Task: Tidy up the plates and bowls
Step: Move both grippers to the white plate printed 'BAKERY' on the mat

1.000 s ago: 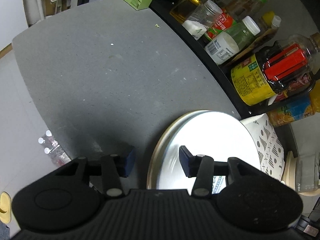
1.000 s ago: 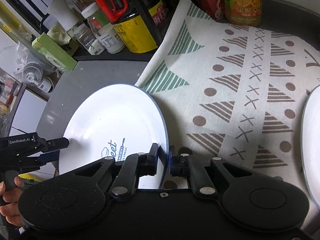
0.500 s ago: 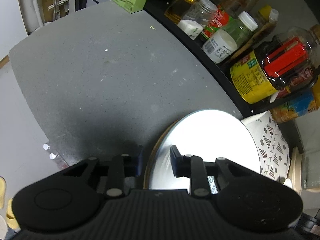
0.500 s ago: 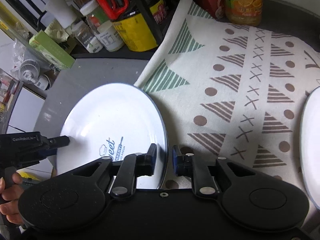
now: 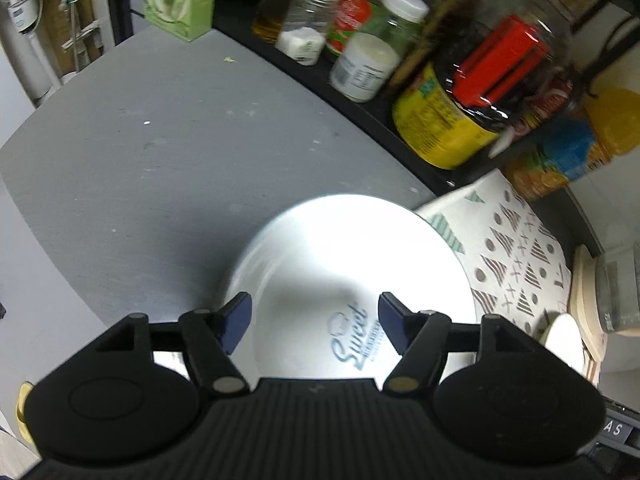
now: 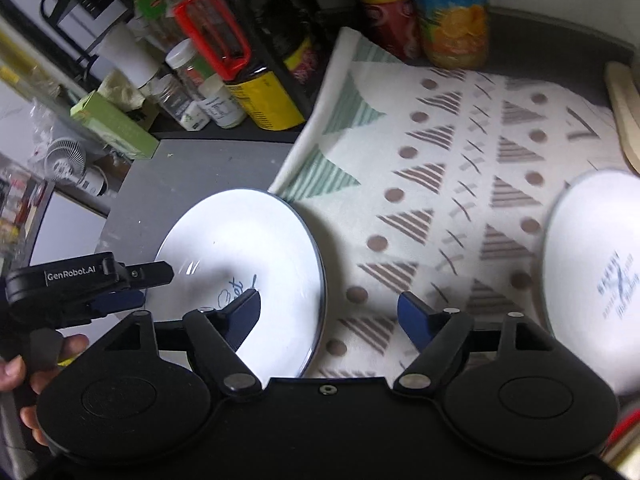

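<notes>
Both my left gripper (image 5: pixel 314 322) and my right gripper (image 6: pixel 329 314) are spreading open with no pad pressing on the white plate (image 6: pixel 248 248), which lies flat on the grey table (image 5: pixel 160 152) beside the patterned cloth (image 6: pixel 440 184).

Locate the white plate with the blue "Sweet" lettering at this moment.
The plate lies flat on the grey countertop, left of centre in the right wrist view, its right edge against the patterned cloth. Neither opening gripper holds it.
</notes>
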The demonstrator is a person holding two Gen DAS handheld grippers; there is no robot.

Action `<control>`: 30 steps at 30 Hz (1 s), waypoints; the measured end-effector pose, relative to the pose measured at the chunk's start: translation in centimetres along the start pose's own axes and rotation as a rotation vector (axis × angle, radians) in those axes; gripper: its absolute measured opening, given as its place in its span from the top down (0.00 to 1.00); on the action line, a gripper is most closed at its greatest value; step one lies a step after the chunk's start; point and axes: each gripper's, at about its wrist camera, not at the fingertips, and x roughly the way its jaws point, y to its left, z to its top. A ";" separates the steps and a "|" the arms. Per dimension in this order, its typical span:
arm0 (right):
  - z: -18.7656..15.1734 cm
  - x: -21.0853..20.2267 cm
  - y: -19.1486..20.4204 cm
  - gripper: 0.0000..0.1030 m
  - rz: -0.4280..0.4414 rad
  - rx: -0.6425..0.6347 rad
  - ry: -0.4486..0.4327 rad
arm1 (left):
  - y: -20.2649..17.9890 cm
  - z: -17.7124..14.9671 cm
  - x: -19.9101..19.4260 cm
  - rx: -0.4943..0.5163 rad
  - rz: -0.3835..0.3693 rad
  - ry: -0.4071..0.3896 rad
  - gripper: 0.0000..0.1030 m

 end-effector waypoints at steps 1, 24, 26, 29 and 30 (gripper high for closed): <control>-0.1 -0.3 0.0 0.26 -0.005 0.001 -0.001 | -0.4 -0.2 0.0 0.006 -0.002 0.004 0.31; -1.8 -8.0 -5.9 0.00 -0.114 0.110 -0.159 | -10.6 -2.7 0.7 0.221 -0.094 0.066 0.19; -1.9 -8.5 -6.5 0.00 -0.122 0.122 -0.170 | -11.6 -2.9 1.0 0.239 -0.103 0.073 0.18; -2.1 -9.1 -7.4 0.00 -0.133 0.145 -0.189 | -13.1 -3.2 1.3 0.264 -0.127 0.083 0.18; -2.2 -9.3 -7.7 0.00 -0.137 0.152 -0.194 | -13.6 -3.3 1.5 0.277 -0.131 0.084 0.18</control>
